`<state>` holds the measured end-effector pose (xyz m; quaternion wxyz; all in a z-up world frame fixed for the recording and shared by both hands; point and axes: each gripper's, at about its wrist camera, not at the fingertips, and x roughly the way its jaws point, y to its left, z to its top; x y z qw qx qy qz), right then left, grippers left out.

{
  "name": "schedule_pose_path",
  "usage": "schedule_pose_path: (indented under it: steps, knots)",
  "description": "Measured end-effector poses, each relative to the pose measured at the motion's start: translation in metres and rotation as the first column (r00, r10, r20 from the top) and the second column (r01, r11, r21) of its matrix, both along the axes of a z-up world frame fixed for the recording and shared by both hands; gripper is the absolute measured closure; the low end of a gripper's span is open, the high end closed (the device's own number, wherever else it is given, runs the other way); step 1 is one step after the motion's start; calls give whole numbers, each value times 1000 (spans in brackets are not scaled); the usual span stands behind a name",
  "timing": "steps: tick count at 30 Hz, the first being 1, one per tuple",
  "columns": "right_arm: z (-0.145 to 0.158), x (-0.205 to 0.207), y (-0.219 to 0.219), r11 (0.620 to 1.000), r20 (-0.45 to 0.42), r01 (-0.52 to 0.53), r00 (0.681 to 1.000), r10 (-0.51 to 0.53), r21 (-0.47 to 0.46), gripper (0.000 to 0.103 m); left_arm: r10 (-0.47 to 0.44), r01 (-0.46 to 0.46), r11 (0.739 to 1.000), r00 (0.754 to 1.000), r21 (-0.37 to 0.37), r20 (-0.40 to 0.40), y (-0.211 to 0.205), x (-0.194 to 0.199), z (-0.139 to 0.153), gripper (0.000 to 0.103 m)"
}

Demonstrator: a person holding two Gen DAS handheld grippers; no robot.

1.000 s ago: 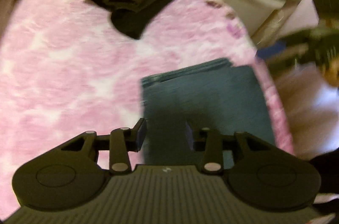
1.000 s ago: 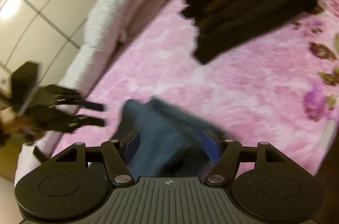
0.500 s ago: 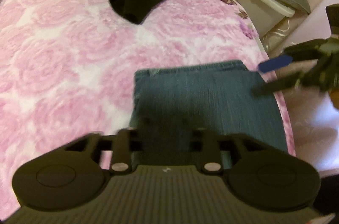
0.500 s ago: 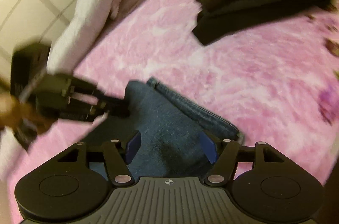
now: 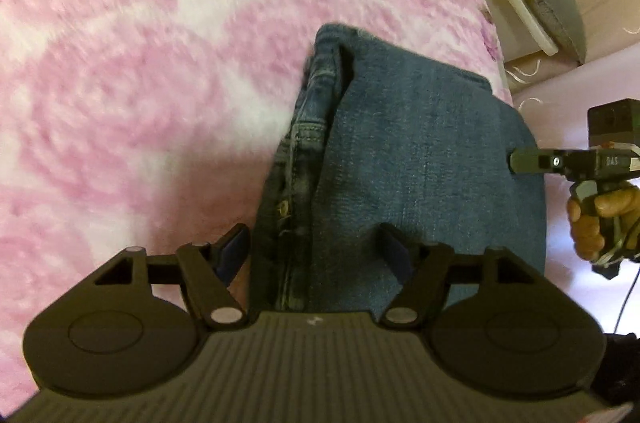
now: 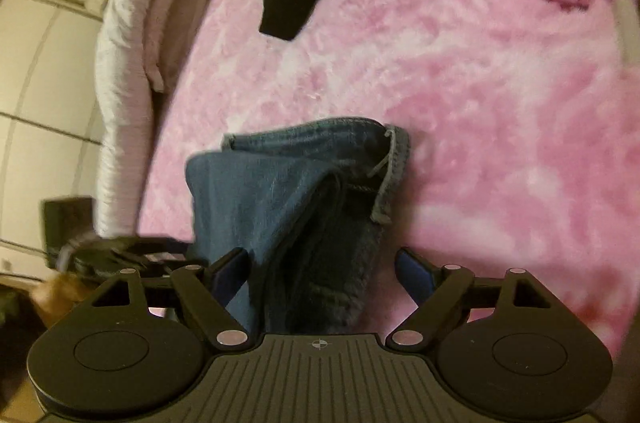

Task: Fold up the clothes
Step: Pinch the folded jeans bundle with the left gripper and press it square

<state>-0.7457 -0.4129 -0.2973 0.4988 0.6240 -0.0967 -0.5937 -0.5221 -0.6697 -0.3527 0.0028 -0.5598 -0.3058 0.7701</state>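
Over folded jeans (image 5: 420, 151), both grippers apparently gape wide.

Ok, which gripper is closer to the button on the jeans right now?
Left. The button sits just ahead of the left gripper, between its open fingers. The right gripper is at the opposite edge of the jeans, across the folded denim.
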Motion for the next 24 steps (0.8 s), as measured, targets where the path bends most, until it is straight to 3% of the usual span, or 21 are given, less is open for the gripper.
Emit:
schedule_pose_path:
  steps: [3,4,5,9,13,15,17,19,21,24]
  knots:
    - [-5,0,-12,1000,5,4,1000,-4,-4,20,7,-7,1000,1000,26,-4,0,-1,-6,35]
    - [-4,-1,-16,1000,-1,-2,1000,2,6,21,8,-7,1000,1000,30,-9,1,0,-5,46]
    - [-4,-1,-21,1000,-10,-9,1000,9,19,33,10,-9,999,1000,32,-15,2,1,-4,48]
    - [8,-6,-30,996,-7,-80,997,80,34,49,50,-50,999,996,9,-76,6,20,12,68]
    - [44,-1,-61,969,-63,-248,967,248,1,54,182,-189,982,970,-28,-163,14,65,46,76]
    - [67,10,-92,927,-122,-375,921,370,-24,54,297,-311,950,935,-42,-195,18,103,64,76]
    - [86,29,-134,856,-175,-516,847,502,-40,54,438,-456,889,873,-41,-215,22,146,78,77]
    - [103,65,-187,739,-253,-673,723,643,-43,54,583,-605,795,781,-45,-225,33,192,88,77]
    - [111,109,-230,619,-325,-784,599,732,-48,53,726,-751,659,649,-40,-228,50,238,91,77]
    - [111,188,-285,447,-409,-893,426,807,-48,50,880,-906,424,416,-19,-227,77,295,85,77]
